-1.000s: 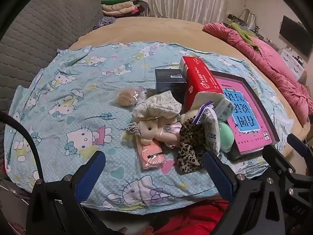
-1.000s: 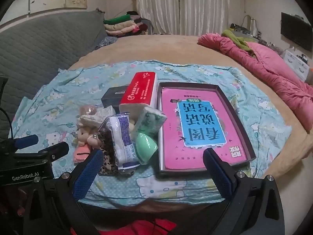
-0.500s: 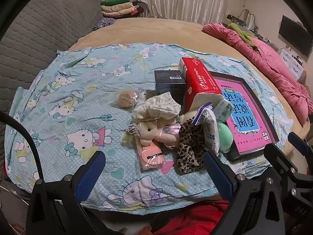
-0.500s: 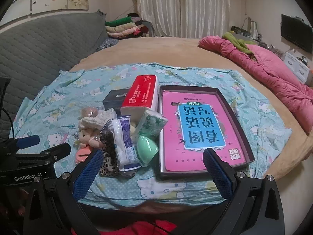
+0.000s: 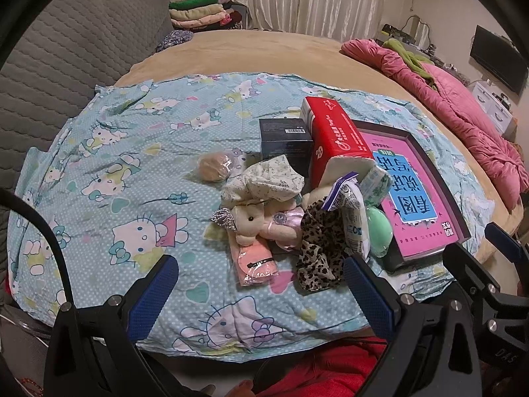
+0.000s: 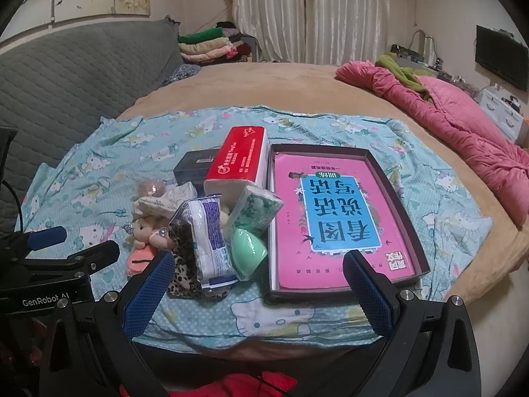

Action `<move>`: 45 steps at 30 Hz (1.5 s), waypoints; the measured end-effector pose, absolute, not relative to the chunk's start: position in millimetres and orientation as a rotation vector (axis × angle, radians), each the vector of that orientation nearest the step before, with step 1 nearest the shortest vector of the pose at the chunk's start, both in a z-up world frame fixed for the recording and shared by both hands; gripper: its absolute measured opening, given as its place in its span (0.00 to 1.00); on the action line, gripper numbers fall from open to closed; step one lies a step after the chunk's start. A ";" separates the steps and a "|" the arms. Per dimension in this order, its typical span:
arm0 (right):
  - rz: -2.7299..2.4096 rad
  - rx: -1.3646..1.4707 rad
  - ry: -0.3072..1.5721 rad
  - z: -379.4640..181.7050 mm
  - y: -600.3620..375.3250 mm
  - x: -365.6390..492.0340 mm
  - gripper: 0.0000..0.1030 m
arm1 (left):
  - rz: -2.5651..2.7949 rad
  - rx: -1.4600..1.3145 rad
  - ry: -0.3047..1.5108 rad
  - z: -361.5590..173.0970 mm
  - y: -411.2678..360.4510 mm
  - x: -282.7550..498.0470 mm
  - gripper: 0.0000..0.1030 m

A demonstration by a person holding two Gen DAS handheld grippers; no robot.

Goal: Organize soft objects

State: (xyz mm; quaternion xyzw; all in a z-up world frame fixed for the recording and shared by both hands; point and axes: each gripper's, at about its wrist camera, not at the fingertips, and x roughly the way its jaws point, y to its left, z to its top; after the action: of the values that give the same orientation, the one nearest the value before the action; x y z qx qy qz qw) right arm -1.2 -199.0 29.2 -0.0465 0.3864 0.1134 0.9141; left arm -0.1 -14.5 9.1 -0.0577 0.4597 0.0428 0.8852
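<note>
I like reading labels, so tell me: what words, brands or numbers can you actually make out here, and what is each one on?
"GenRobot.AI": white lettering on the left gripper body, seen from the right wrist.
"看图说话写话": large characters, upside down to the camera, on the pink book in the dark tray.
Red tissue pack: white print, too small to read.
Black box: barcode label, unreadable.
White-and-blue packet: print blurred.
</note>
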 end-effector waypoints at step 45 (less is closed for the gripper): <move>0.269 -0.117 0.788 25.5 -188.1 3.1 0.98 | 0.080 -0.169 0.963 -0.9 -3.5 1.7 0.98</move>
State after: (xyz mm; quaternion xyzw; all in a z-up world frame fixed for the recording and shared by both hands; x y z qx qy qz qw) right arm 3.1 -188.1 25.5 -0.0570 0.3824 0.1304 0.9130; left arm 1.7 -3.5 -0.9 -0.0813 0.4625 0.0383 0.8821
